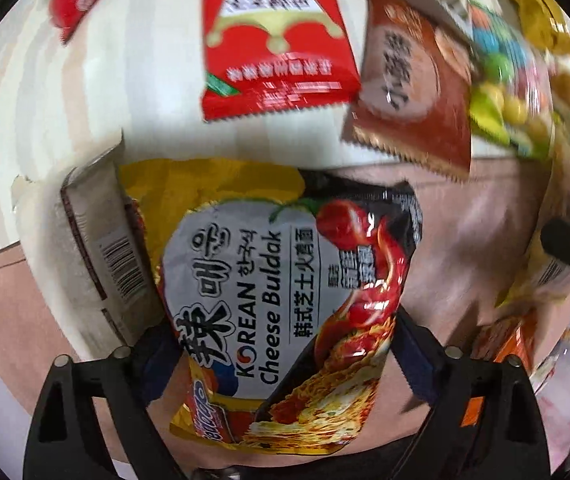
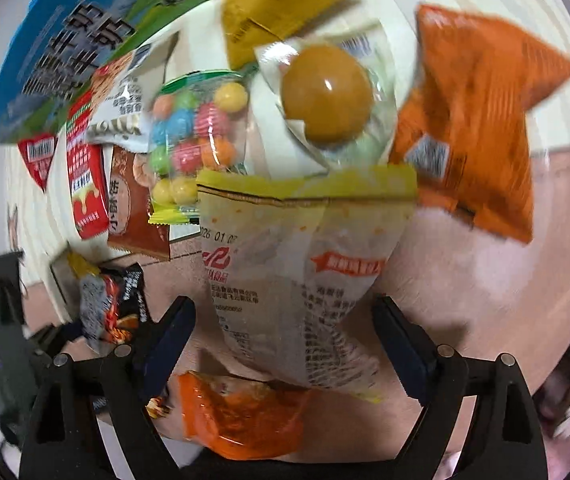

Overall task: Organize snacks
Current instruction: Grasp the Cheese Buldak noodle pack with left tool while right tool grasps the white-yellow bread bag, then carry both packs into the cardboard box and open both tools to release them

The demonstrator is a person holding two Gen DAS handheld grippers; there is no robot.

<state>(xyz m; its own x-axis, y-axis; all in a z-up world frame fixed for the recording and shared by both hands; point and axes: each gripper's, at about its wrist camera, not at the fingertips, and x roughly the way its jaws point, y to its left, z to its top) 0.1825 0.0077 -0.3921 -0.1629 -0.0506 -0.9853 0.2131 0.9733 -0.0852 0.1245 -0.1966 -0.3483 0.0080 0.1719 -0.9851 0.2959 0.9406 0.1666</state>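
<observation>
Left wrist view: left gripper (image 1: pixel 285 344) pointed down, jaws spread wide, a Cheese Buldak noodle packet (image 1: pixel 281 292) lying between the fingers (image 1: pixel 417 356) on a pinkish surface (image 1: pixel 465 240). Packet edges close to both pads; no squeeze visible, so taken as not gripped. A grey-white packet with a barcode (image 1: pixel 97 248) lying just left of the noodle packet, partly under it. Further up, on a pale striped surface (image 1: pixel 85 100): a red sachet (image 1: pixel 277 40), beside it a brown sachet (image 1: pixel 413 92), then a blurred bag of coloured candy balls (image 1: pixel 513 92) at the right.

Right wrist view: right gripper (image 2: pixel 285 340) also aimed downward, jaws wide apart, a white snack bag with a yellow top edge (image 2: pixel 305 264) lying lengthwise between them, pads clear of its sides. An orange-wrapped snack (image 2: pixel 245 416) below that bag, near the gripper base. An orange bag (image 2: pixel 481 112) to the upper right, a clear pack with a brown ball (image 2: pixel 325 92) above centre, the candy-ball bag (image 2: pixel 193 136) left of that. A blue bag (image 2: pixel 61 48) at the upper left. The noodle packet (image 2: pixel 113 304) at the lower left, with the other gripper (image 2: pixel 9 320) beside it.
</observation>
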